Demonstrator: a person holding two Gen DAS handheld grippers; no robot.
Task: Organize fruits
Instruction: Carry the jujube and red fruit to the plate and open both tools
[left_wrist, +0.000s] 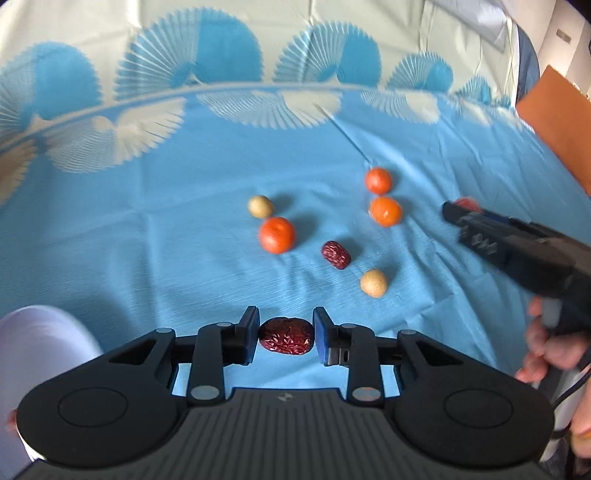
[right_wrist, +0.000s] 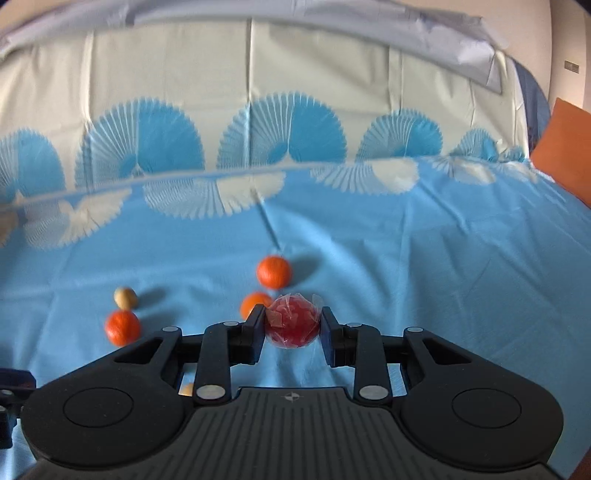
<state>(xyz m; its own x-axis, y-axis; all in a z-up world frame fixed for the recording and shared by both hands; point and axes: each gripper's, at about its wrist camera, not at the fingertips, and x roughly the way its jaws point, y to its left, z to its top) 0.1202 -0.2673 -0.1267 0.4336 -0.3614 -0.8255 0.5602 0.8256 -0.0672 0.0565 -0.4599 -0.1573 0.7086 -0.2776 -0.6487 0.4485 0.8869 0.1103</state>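
Observation:
My left gripper is shut on a wrinkled red date, low over the blue cloth. Beyond it lie a second date, three small oranges and two beige round fruits. My right gripper is shut on a red ball-shaped fruit in clear wrap. It also shows at the right of the left wrist view, as the right gripper with that red fruit at its tip. Oranges lie past it.
A person's hand holds the right gripper's handle. A white rounded shape sits at the lower left of the left wrist view. An orange flat object stands at the cloth's right edge. The fan-patterned cloth border runs across the back.

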